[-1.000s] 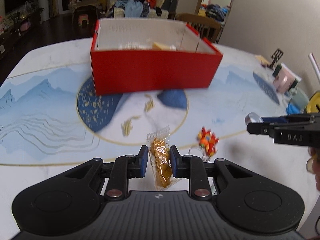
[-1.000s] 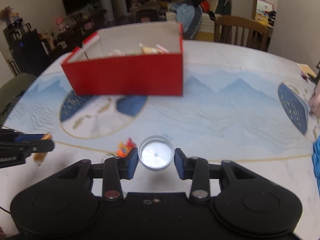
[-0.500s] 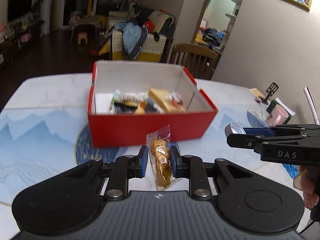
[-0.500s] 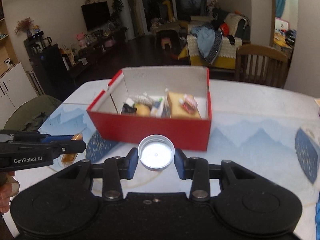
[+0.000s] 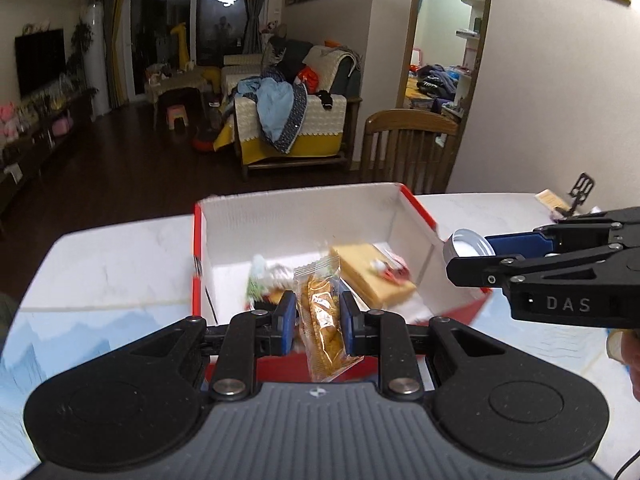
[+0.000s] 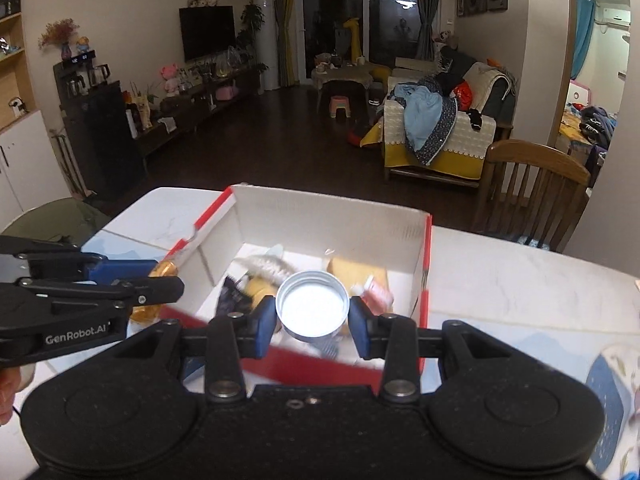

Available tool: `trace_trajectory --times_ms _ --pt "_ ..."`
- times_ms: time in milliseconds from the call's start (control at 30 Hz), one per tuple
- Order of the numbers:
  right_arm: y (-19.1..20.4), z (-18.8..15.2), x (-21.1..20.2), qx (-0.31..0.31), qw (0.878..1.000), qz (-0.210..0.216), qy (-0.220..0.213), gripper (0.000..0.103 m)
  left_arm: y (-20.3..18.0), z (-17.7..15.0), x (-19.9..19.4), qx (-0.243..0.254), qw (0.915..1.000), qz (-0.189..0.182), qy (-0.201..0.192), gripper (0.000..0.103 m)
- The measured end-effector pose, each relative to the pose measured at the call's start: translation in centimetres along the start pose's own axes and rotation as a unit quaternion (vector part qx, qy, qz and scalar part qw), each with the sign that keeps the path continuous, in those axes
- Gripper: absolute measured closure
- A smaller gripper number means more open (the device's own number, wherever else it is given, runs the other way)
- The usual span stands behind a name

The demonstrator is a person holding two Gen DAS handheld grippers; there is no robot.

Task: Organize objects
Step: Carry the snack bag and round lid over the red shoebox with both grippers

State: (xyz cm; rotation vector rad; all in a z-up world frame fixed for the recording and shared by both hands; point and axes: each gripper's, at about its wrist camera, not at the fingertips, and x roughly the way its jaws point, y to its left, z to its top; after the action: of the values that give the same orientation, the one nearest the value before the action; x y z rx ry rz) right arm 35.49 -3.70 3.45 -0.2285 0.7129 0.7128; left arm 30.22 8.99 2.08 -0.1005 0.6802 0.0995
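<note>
Our left gripper (image 5: 318, 318) pinches a snack bag (image 5: 323, 330), and our right gripper (image 6: 313, 322) pinches a round lid (image 6: 312, 309), both above the red box (image 6: 332, 216). If we let go too soon, they could hit the box wall and fall onto the table (image 6: 520, 284).

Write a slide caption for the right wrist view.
Right gripper holds a metal lid over the red box; left gripper brings a snack packet alongside.

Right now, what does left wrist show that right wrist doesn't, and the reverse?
Left wrist only: the left tool clamping the clear snack packet head-on, and a doorway to a side room.

Right wrist only: the right tool gripping the round metal lid head-on, and a TV on the wall.

Both: the open red box with items inside, the wooden chair, and the other tool from the side.
</note>
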Motion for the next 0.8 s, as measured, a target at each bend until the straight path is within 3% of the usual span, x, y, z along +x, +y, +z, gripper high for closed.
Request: trace_trajectory --times_ms 200,433,800 --pt "-1.2 0.9 3.9 -0.002 1.0 -0.01 0.025 0.065 0.1 1.9 3.7 0.01 0.9998 0.007 0.015 0.081" --pt "-2.1 0.8 7.6 0.005 0.998 -0.02 0.053 0.065 0.4 2.0 7.9 0.011 0.9982 0.016 0.057 0.081" --pt "-2.8 0.5 11.2 0.007 0.996 -0.018 0.089 0.065 0.1 1.2 11.3 0.018 0.9952 0.027 0.093 0.081"
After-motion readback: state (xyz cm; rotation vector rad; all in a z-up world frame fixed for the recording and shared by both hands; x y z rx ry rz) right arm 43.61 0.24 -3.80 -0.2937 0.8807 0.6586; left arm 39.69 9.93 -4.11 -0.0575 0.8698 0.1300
